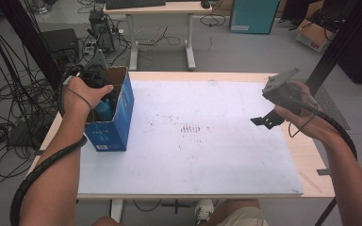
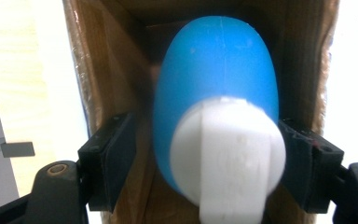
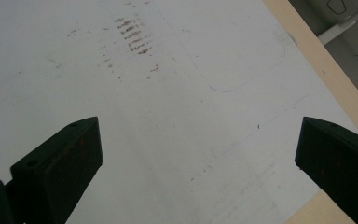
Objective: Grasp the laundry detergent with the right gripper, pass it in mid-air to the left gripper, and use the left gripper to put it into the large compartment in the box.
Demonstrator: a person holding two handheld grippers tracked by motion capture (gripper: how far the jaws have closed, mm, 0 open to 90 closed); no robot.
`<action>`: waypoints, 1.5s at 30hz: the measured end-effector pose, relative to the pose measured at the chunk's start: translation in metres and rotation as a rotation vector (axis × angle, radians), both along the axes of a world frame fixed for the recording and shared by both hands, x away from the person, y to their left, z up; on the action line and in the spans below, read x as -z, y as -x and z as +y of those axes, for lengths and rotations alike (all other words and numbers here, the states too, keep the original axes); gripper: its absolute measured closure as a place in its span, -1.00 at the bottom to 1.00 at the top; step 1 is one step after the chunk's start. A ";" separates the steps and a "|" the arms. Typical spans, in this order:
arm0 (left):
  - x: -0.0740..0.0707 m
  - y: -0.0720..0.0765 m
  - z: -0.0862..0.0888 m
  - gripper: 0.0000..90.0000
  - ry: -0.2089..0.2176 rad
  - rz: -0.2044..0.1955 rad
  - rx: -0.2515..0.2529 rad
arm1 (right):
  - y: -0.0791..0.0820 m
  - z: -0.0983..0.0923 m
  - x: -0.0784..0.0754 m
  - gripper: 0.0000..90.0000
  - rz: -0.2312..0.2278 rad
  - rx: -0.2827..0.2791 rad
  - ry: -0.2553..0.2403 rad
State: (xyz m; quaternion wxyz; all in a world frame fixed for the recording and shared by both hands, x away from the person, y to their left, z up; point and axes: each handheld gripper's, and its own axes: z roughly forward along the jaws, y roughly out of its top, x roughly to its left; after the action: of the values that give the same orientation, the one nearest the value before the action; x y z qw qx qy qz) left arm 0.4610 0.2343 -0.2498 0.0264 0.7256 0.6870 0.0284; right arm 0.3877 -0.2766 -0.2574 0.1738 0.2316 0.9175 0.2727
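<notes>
Tabletop (image 1: 226,188): pale wood, carrying one large white mat (image 1: 193,155), scuffed with dark marks near its middle. I see no loose items left on it.

Box (image 1: 111,125): blue carton, open at the top, brown card inside, standing upright at the left edge of the mat. I take it as the destination of the work in hand.

Bottle (image 2: 216,84): blue body, white cap (image 2: 230,154) pointing up toward the camera of the left gripper view. It stands inside the box, between the brown walls; in the high view a patch of blue shows in the carton's mouth under my left hand.

Left tongs (image 2: 209,161): lowered into the box. Their jaws sit either side of the bottle at cap height; the left jaw stands clear with a gap, the right jaw lies close against the cap, contact uncertain. I read them as parted and no longer clamping.

Right tongs (image 3: 198,149): held above the right part of the mat, jaws wide apart, nothing between them.

Status, by my judgement: placement of the bottle into the box is done or all but done. Remaining: lift the left tongs out of the carton without catching the cap or tipping the box.
</notes>
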 end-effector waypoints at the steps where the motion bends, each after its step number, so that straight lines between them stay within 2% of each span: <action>1: -0.001 0.001 0.000 -0.42 -0.001 0.001 0.002 | 0.000 0.000 0.000 -0.99 0.005 0.005 0.000; 4: -0.007 0.004 -0.002 -0.45 0.005 -0.003 0.009 | -0.001 0.001 -0.001 -0.99 0.014 0.009 -0.002; 8: -0.015 0.009 -0.005 -0.45 -0.011 0.000 0.025 | -0.004 0.003 0.000 -0.99 0.016 0.012 -0.004; 13: -0.024 0.017 -0.005 -0.49 -0.003 -0.013 0.028 | -0.007 0.006 0.003 -0.99 0.024 0.006 -0.012; 18: -0.034 0.026 -0.006 -0.54 0.003 -0.037 0.040 | -0.012 0.011 0.005 -0.99 0.031 -0.010 -0.007; 24: -0.048 0.037 -0.014 -0.64 0.013 -0.095 0.075 | -0.016 0.017 0.006 -0.99 0.054 -0.011 0.007; 28: -0.056 0.043 -0.024 -0.68 0.016 -0.119 0.108 | -0.020 0.022 0.005 -0.99 0.062 -0.012 0.019; 33: -0.061 0.052 -0.045 -0.76 0.042 -0.155 0.166 | -0.027 0.027 0.004 -0.99 0.068 -0.021 0.028; 37: -0.062 0.058 -0.060 -0.77 0.067 -0.167 0.210 | -0.033 0.030 0.002 -0.99 0.074 -0.028 0.042; 39: -0.061 0.061 -0.070 -0.79 0.082 -0.176 0.240 | -0.037 0.031 0.003 -0.99 0.073 -0.030 0.034; 43: -0.059 0.067 -0.084 -0.80 0.112 -0.187 0.283 | -0.047 0.034 0.004 -0.99 0.092 -0.018 0.052; 45: -0.058 0.070 -0.092 -0.81 0.122 -0.198 0.299 | -0.052 0.036 0.004 -0.99 0.108 -0.006 0.044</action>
State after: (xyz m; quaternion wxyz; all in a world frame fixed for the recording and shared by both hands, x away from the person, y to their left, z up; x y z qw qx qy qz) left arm 0.3908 0.1427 -0.1921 0.1419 0.8104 0.5659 0.0537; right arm 0.4392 -0.2408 -0.2616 0.1282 0.2394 0.9320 0.2400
